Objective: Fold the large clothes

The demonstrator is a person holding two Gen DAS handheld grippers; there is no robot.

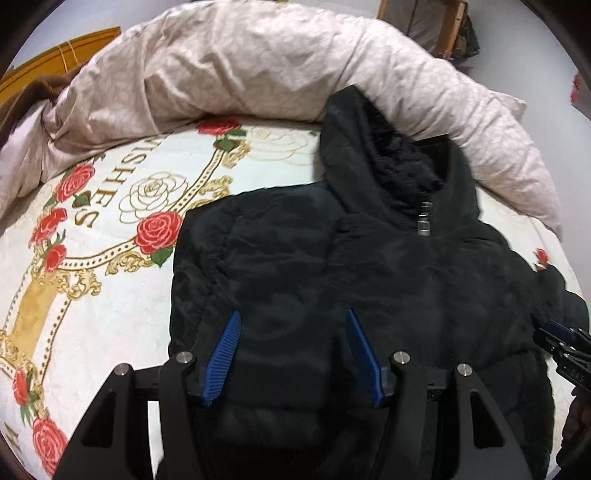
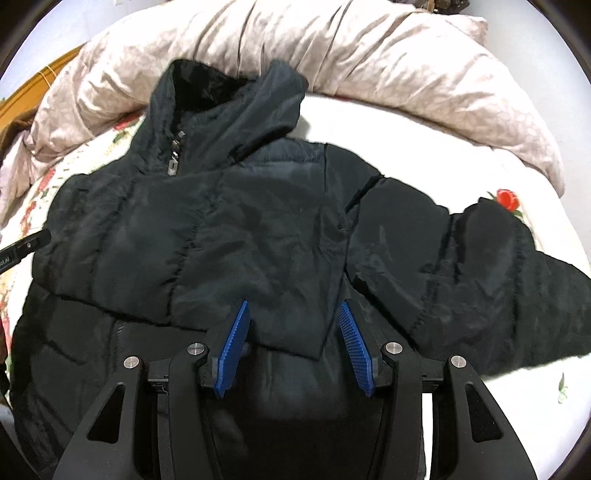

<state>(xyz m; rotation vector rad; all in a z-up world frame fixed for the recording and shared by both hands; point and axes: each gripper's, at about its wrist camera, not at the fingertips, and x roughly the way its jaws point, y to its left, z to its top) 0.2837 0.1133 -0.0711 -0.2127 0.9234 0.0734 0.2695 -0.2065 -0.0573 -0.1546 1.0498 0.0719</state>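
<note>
A black padded hooded jacket [image 1: 369,266] lies front up on the bed, zipped, hood [image 1: 354,136] towards the duvet. It also shows in the right wrist view [image 2: 229,229]; one sleeve lies folded across the chest [image 2: 258,280] and the other sleeve [image 2: 498,266] stretches out to the right. My left gripper [image 1: 291,317] is open and empty above the jacket's lower left part. My right gripper [image 2: 293,308] is open and empty above the folded sleeve's cuff. The right gripper's tip shows at the left wrist view's right edge [image 1: 561,339].
A crumpled pale pink duvet [image 1: 258,62] lies along the far side of the bed. The white bedsheet with red roses [image 1: 92,221] is bare to the left of the jacket and to its right [image 2: 443,147]. A wooden chair [image 1: 447,26] stands beyond.
</note>
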